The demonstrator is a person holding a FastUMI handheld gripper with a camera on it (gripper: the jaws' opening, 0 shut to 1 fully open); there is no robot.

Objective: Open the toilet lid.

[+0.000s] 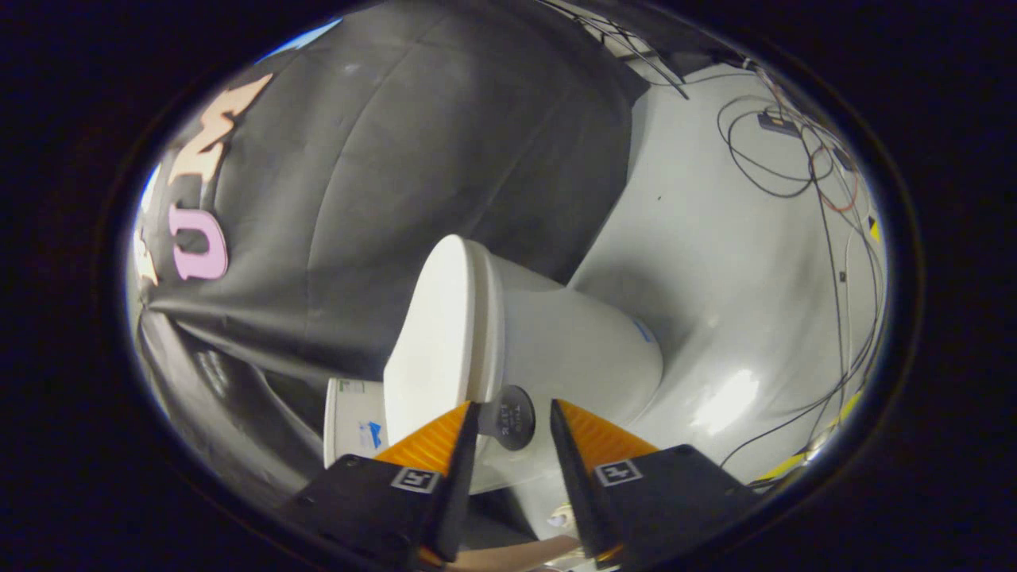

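Centre of frame: toilet (572, 342) with lid (441, 334) apparently still closed. Tool (512, 425), lower centre, gapes empty just short of it; lifting remains.

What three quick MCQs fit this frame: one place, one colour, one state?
1. What sits between the fingers of the gripper?
A) a sponge
B) a round grey disc on the toilet
C) a cup

2. What colour is the toilet lid?
A) white
B) black
C) blue

3. What state is the gripper in?
A) shut on the lid
B) shut, empty
C) open

Answers:
1. B, the disc shows in the gap between the fingers.
2. A, the lid is plain white.
3. C, the fingers stand apart with nothing pressed between them.
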